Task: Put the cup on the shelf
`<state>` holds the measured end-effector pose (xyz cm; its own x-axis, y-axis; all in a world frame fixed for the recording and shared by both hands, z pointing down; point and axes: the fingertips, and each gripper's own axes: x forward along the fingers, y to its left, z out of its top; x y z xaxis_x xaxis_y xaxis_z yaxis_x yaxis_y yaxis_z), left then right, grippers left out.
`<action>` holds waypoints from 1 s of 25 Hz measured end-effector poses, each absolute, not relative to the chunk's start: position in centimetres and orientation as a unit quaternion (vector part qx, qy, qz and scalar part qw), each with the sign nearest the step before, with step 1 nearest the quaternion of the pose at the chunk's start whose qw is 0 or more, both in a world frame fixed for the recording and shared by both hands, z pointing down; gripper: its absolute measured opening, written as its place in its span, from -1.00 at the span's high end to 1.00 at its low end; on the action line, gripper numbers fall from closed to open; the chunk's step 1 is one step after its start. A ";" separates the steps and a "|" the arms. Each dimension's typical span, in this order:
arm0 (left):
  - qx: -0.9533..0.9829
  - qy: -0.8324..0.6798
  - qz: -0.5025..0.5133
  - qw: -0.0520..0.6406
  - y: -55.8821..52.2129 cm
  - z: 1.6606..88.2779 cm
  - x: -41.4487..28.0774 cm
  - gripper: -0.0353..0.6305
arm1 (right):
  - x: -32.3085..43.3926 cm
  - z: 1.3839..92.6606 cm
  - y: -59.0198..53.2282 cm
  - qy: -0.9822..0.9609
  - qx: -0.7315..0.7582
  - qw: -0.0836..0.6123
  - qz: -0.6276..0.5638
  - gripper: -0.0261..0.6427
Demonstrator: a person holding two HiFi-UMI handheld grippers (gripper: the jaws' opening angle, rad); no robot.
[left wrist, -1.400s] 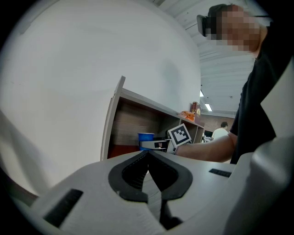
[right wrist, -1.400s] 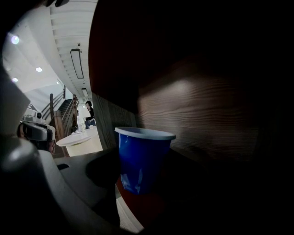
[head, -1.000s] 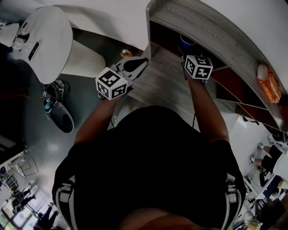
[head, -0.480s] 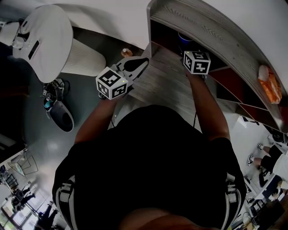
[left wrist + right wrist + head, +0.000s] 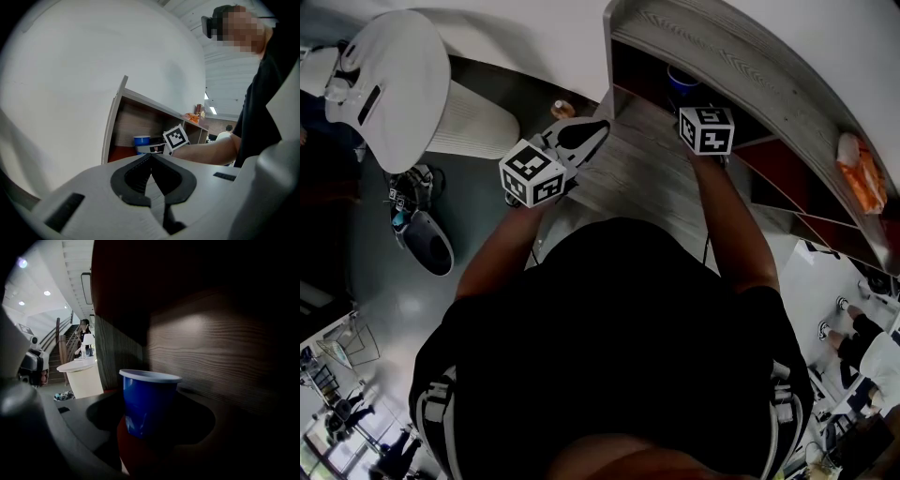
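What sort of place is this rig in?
Probably an open-plan office or lab lobby: a wood-grain shelf unit against a white wall, a white round counter, and a staircase behind it.

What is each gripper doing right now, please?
Left gripper: shut, empty.
Right gripper: open, jaws just opening, either side of the white-rimmed blue cup standing in the wood-grain shelf.

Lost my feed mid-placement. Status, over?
Left gripper shut, empty. Right gripper jaws just opening, blue cup upright between them, standing inside the shelf. Nothing seen blocking.
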<state>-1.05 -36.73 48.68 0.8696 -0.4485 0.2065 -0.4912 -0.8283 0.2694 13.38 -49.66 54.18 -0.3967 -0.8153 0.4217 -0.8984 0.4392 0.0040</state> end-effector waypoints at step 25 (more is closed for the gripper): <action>0.954 -0.244 0.068 0.159 -36.4 48.8 -1.0 0.84 | 13.7 54.6 -48.8 -0.824 0.515 0.213 0.097 0.01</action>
